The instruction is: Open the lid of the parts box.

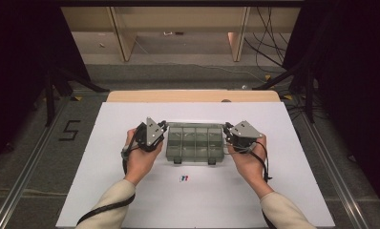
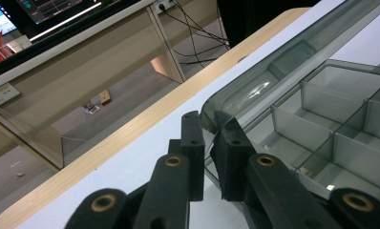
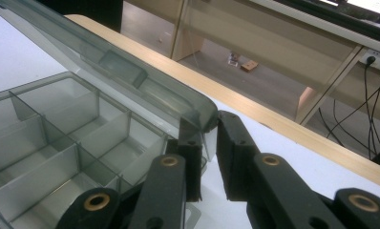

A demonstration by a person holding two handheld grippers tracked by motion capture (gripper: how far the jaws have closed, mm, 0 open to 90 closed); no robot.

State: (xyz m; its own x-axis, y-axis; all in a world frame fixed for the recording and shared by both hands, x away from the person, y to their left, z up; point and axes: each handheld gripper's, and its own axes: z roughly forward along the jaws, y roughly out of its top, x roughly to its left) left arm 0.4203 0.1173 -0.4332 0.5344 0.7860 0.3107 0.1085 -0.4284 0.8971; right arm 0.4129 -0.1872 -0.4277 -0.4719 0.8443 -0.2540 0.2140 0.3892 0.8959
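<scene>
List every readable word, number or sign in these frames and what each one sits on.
"5": a dark numeral marked on the grey floor left of the table.
Small coloured mark on the white table sheet, in front of the compartment box: too small to read.
Monitor screen in the left gripper view: text blurred, unreadable.

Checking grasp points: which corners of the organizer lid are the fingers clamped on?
The two far corners: left gripper on the lid left one, right gripper on its right; near latch edge is free.

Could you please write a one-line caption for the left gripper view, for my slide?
The left gripper pinches a corner of the clear lid above the divided plastic box.
</scene>
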